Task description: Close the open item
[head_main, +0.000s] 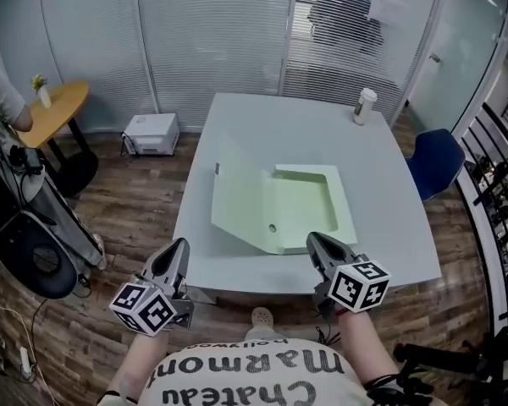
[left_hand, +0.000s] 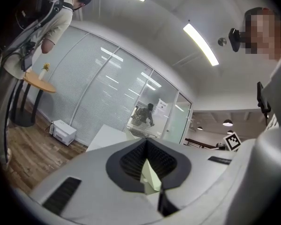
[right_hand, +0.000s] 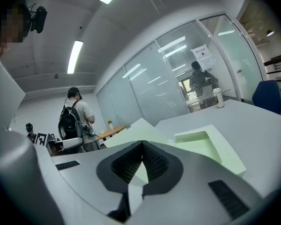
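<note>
A pale green box file (head_main: 309, 197) lies open on the grey table (head_main: 262, 117), its lid (head_main: 241, 201) swung out to the left and raised at a slant. In the head view my left gripper (head_main: 176, 248) hangs shut just off the table's front left edge, holding nothing. My right gripper (head_main: 317, 242) is shut too and hovers over the front edge, close to the file's near corner. The right gripper view looks past its closed jaws (right_hand: 142, 143) at the file (right_hand: 201, 142). The left gripper (left_hand: 146, 142) shows only a sliver of green lid (left_hand: 150, 175) between its pads.
A white cup (head_main: 365, 106) stands at the table's far right corner. A blue chair (head_main: 436, 161) sits to the right of the table. On the floor at left are a white device (head_main: 151, 133) and a round wooden table (head_main: 55, 112) with a person (head_main: 0, 100) beside it.
</note>
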